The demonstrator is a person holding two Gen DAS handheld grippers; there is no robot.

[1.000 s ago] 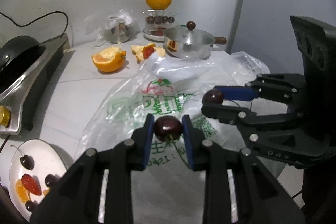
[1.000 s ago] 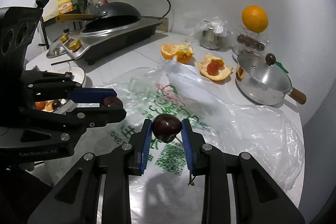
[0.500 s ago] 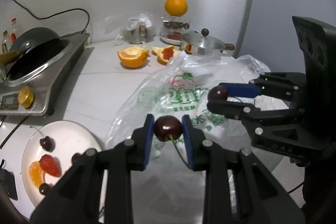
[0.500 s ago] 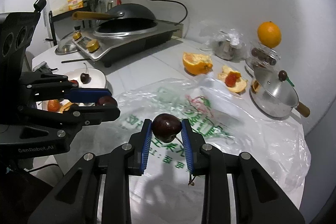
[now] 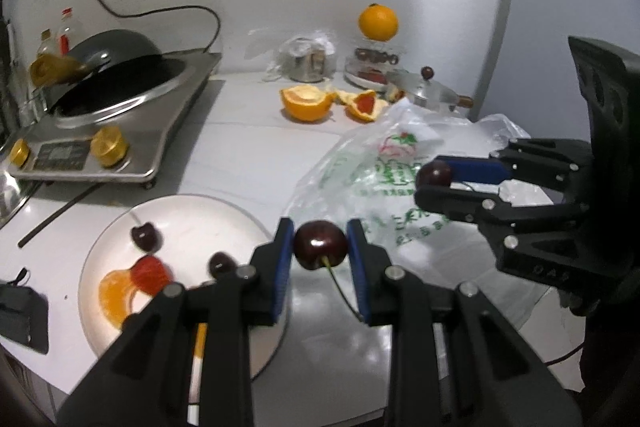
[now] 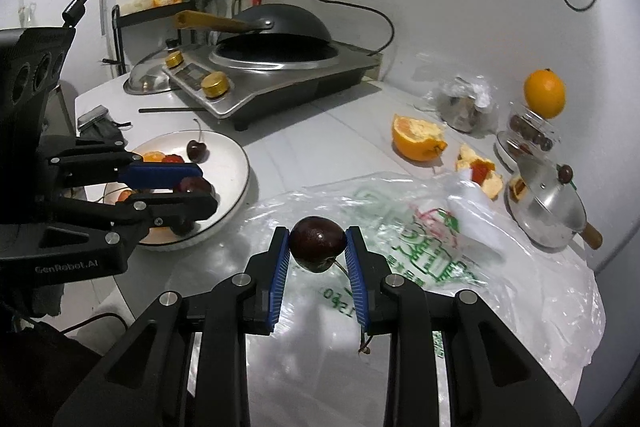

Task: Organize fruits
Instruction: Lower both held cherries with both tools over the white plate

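Left gripper [image 5: 320, 251] clenched on a dark cherry [image 5: 320, 244], at the white plate's [image 5: 192, 207] right edge. Right gripper [image 6: 317, 251] clamps a second cherry [image 6: 317, 243] over the plastic bag [image 6: 420, 227], right of that plate.

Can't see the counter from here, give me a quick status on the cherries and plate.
Left tongs shut on a cherry, at plate edge. Right tongs shut on another cherry, over bag. Nothing blocking the plate.
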